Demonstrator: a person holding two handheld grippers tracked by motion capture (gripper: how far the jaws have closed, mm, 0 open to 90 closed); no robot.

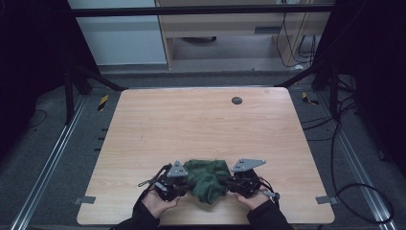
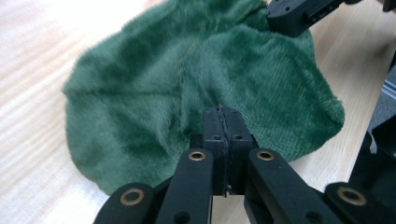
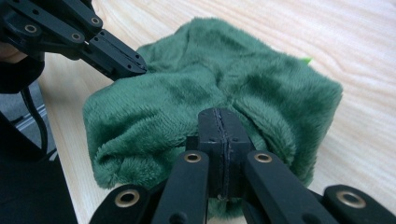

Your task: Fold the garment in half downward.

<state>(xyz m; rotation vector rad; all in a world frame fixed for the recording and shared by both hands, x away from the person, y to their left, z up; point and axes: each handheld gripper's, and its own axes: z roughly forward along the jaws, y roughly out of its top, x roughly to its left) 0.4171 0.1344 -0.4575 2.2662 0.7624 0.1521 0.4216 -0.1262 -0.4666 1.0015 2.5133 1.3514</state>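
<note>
Lying bunched near the front edge of the wooden table [image 1: 201, 120], a green cloth [image 1: 207, 178] sits between the two grippers, held from both sides. No brand, label or writing can be read on it or on the grippers.

The cloth is a deep forest green with a short, fuzzy pile like fleece or plush. In the left gripper view it [image 2: 187, 88] spreads as a rounded, rumpled mound, with soft folds running across it and a faint ribbed texture toward its right edge. In the right gripper view the cloth [image 3: 224, 93] is heaped into a thicker, blocky lump, its near edge rolled under, and a tiny bright green speck shows at its far edge.

The left gripper [image 1: 187, 183] has its jaws pressed together on the near edge of the cloth; in its own view the jaw tips [image 2: 223, 122] meet with only a thin seam between them and the fabric puckers there. The right gripper [image 1: 229, 182] is likewise clamped on the opposite edge, its tips [image 3: 219, 126] closed with pile bulging around them.

A small dark round disc [image 1: 236, 100] lies on the table's far side, well apart from the cloth.
</note>
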